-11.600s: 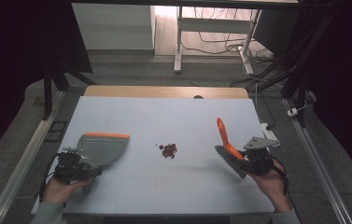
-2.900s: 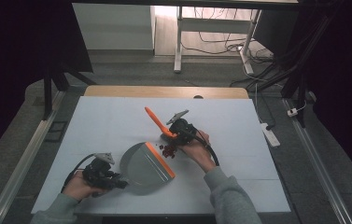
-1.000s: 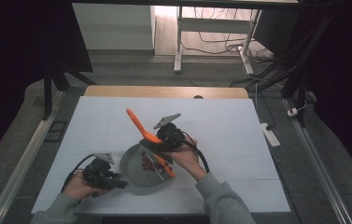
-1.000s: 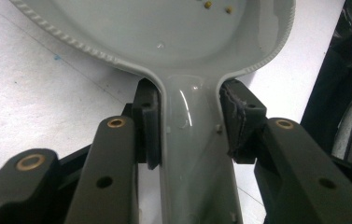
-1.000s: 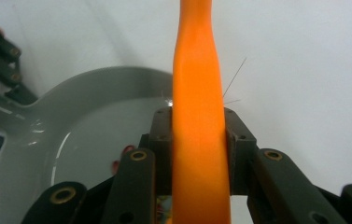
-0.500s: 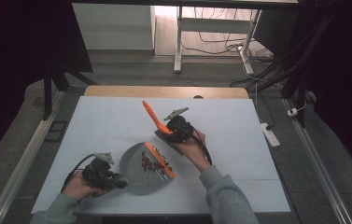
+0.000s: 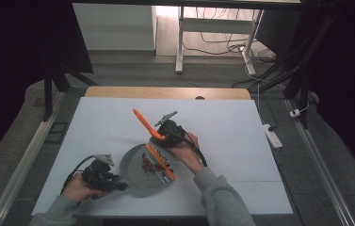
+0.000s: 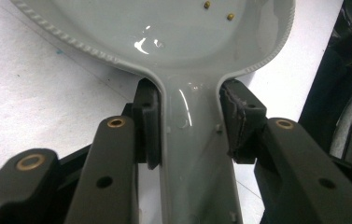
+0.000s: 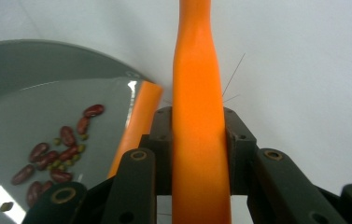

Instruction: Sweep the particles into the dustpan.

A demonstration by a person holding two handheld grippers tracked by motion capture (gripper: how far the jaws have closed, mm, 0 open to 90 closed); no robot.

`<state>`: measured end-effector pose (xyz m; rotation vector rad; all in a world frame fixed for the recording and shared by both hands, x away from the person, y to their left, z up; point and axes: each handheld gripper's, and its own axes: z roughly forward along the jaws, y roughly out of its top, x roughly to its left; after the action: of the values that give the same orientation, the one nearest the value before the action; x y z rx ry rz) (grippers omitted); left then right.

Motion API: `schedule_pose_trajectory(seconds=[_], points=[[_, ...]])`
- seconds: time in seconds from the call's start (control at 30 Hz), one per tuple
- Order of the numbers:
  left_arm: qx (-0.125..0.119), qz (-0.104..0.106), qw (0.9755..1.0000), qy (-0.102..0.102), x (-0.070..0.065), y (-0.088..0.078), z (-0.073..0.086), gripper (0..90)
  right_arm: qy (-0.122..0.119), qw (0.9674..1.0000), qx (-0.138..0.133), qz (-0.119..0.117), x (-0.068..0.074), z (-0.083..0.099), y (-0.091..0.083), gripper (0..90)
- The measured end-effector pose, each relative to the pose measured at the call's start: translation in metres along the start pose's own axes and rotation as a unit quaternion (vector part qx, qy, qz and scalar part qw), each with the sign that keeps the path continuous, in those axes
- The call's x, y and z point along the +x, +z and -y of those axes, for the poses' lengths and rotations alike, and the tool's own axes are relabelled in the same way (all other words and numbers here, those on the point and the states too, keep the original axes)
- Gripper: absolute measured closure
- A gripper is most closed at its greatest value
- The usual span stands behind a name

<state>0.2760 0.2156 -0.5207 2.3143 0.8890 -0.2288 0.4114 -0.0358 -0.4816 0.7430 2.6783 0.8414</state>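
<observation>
High view: left gripper (image 7: 100, 175) sits at the near-left of the white table (image 7: 90, 122), jaws clamped on the handle of the grey dustpan (image 7: 135, 162). Pan lies flat, with its orange lip (image 7: 161, 162) on the side toward the right hand. I judge that's deliberate: pinned low so the lip seals against the surface and nothing slips under.

Right gripper (image 7: 168, 129) is just beyond the lip, jaws closed on the orange brush (image 7: 143, 122); handle end angles up and away toward the far-left. Bristle end is hidden behind the gripper and hand, so I can't tell if it touches the table.

Left gripper view: both pads (image 8: 148, 123) press the sides of the dustpan (image 8: 164, 32) neck right where it widens into the pan. Gripping there probably stops it twisting during a sweep.

Right gripper view: jaws squeezed on the brush (image 9: 197, 107) handle, one pad each side. A few stray bristles show beside it. Beans (image 9: 59, 149), dark red plus some small greenish ones, lie inside the dustpan (image 9: 38, 98), clear of the lip (image 9: 138, 121).

In the high view the beans (image 7: 148, 163) form one small cluster mid-pan. No strays visible on the table, though resolution is too low to rule them out. Looks like the sweep is essentially done.
</observation>
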Motion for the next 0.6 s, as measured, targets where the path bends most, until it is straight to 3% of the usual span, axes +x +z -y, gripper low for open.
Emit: schedule_pose_trajectory(seconds=[0.17,0.37,0.53,0.6], points=[[0.0,0.0,1.0,0.0,0.0,0.0,0.0,61.9,-0.015,0.9999,0.001,-0.002,0.011,0.001,-0.001,70.8],[0.002,0.0,1.0,0.002,0.0,0.0,0.0,61.9,0.003,0.9981,-0.023,-0.057,0.022,0.002,-0.006,70.8],[0.002,0.0,1.0,0.002,0.001,0.0,0.0,61.9,-0.004,0.9949,-0.043,-0.092,0.03,-0.002,-0.014,70.8],[0.002,-0.001,1.0,0.002,0.001,0.0,0.0,61.9,-0.002,0.9951,-0.062,-0.077,0.028,-0.004,-0.024,70.8]])
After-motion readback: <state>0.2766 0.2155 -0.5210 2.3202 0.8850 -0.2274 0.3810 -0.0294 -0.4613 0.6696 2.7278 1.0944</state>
